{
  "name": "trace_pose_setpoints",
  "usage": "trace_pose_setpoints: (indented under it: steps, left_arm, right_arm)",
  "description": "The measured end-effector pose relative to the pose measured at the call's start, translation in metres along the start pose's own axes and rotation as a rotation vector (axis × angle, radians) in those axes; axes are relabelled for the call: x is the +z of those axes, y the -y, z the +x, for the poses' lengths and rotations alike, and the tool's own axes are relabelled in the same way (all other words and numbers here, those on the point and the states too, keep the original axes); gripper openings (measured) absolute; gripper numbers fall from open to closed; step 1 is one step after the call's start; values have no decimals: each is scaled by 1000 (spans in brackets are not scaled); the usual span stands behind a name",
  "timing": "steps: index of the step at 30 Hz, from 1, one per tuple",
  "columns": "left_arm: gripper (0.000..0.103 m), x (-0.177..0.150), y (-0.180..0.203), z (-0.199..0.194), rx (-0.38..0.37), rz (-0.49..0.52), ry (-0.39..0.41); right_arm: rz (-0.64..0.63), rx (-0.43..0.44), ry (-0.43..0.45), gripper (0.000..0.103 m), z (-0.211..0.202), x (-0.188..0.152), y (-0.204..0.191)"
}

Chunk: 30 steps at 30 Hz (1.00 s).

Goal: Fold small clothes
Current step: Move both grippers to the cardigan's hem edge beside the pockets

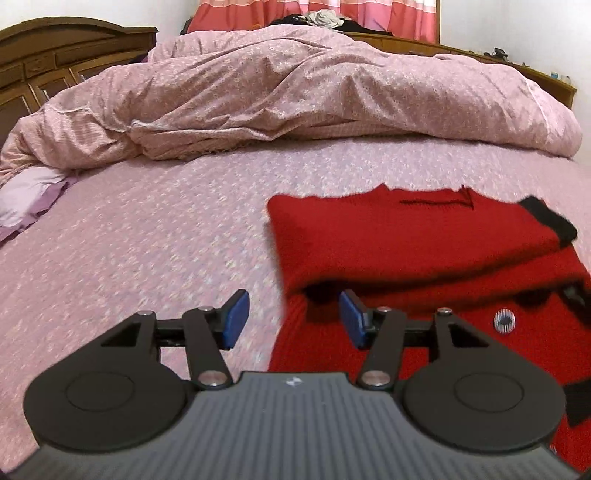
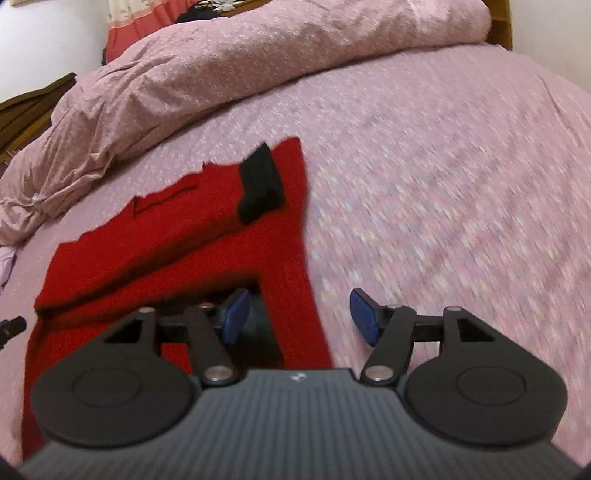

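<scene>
A red knit sweater [image 1: 424, 251] lies on the pink patterned bed sheet [image 1: 147, 251], partly folded: one sleeve is laid across the body, ending in a black cuff [image 1: 550, 221] near the far right corner. In the right wrist view the same red knit sweater [image 2: 177, 218] spreads to the left of centre, the black cuff [image 2: 260, 184] resting on top of the red fabric, its long right edge running straight down toward the camera. A small round silver button [image 1: 504, 321] sits on the front of the garment near its lower part in the left wrist view, with a dark patch close by at the frame's right edge.

The left gripper [image 1: 293, 319] has its jaws spread wide and grips nothing; its blue pads [image 1: 236, 317] straddle the sweater's left edge, one over the sheet and the other over red knit just below the folded sleeve. The right gripper [image 2: 301, 317] is likewise wide apart and empty, straddling the sweater's right edge, with one pad over a dark area of the garment and the other over bare sheet.

Beyond the sweater, a crumpled pink duvet [image 1: 295, 96] is heaped across the far part of the bed. A dark wooden headboard [image 1: 55, 55] stands at the left, and red-pink curtains [image 1: 314, 14] hang behind. A bit of lilac cloth [image 1: 29, 199] lies at the sheet's left edge.
</scene>
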<state>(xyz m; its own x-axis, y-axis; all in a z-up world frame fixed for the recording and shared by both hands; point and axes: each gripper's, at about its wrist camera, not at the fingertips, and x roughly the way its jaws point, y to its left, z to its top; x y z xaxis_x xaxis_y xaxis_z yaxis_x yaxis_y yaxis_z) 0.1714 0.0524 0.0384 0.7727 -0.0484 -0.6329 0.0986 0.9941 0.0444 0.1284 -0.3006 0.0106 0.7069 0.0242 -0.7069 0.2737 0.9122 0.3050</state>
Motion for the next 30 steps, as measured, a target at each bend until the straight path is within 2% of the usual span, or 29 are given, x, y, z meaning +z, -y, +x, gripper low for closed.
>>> trace_pose_setpoints:
  steps: [6, 15, 30]
  left_arm:
    - [60, -23, -15, -35, -12, -36, -23]
    - [60, -56, -19, -74, -24, -36, -45]
    - [60, -107, -31, -93, -42, -70, -133]
  right_arm:
    - [55, 54, -35, 62, -34, -32, 13]
    - [88, 69, -62, 62, -75, -66, 27]
    - [180, 101, -90, 65, -93, -113, 45]
